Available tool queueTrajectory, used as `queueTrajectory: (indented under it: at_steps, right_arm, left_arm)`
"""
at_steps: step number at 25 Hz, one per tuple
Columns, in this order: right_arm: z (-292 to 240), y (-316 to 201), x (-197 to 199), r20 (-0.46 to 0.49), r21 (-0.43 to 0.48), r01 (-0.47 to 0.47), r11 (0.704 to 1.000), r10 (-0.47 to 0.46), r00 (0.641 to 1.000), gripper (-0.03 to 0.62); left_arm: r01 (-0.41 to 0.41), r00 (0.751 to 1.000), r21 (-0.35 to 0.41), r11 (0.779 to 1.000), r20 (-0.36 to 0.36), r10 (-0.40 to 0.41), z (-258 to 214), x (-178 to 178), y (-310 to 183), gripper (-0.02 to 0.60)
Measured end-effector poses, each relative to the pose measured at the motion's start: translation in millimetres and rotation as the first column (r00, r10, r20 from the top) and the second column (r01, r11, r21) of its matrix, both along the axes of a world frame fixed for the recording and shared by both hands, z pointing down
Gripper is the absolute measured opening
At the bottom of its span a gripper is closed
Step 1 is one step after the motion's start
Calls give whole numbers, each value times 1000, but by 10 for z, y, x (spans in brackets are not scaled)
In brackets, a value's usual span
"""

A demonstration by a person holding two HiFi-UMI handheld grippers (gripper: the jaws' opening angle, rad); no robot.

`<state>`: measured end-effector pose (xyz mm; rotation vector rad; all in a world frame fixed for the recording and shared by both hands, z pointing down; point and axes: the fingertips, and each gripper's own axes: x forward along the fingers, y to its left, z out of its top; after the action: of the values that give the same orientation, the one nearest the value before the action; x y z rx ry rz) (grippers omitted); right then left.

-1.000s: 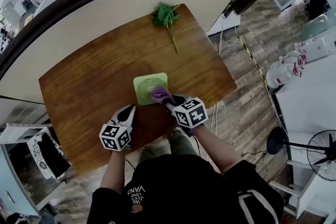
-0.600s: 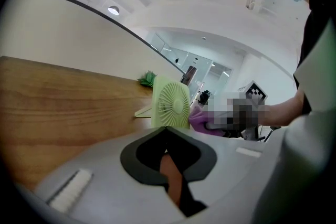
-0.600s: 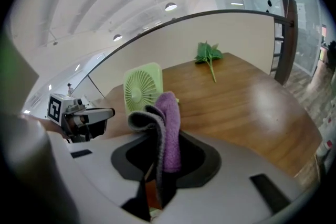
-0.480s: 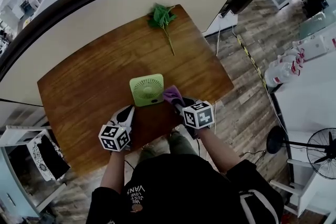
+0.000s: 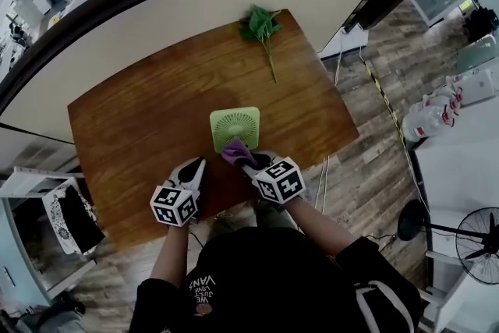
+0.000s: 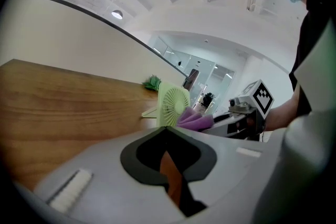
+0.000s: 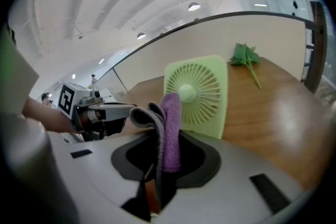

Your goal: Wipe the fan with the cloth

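Right gripper (image 5: 246,159) is clamped tight on the cloth (image 5: 234,147), a purple and grey fold standing up out of the jaws. The right forearm reaches out from the body and the gripper tips down and forward. The cloth sits against the front of the fan (image 5: 235,125), low on the grille. The fan is pale green and upright, with its grille facing the person.

Left gripper (image 5: 194,168) is off to the left of the fan, clear of it. It is angled gently down, with the jaws pressed together and nothing between them. Whether it touches the wood, I cannot tell.

Now the room around it. The fan stands close to the table's (image 5: 132,129) near edge, towards the right half. There is broad bare wood to its left and plenty more behind it. A leafy sprig (image 5: 261,25) lies well away at the far edge. A cream curved partition (image 5: 179,19) runs just beyond that edge, and the floor drops away past the table's right side.
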<state>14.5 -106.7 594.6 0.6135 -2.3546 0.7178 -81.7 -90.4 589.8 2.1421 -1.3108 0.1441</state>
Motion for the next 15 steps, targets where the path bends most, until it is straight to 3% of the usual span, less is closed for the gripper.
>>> queueTrajectory:
  at_steps: [6,15]
  right_arm:
    - [173,81,-532,-32,4,141,990,-141,990,100]
    - [370,-51,-385,-78,-26,97,995,-98,992,100]
  left_arm:
    - [32,1000,-9,999,1,-32,-12,-141,210,12]
    - [21,1000,-11,1000,-4,-21,-15,-162,236,12]
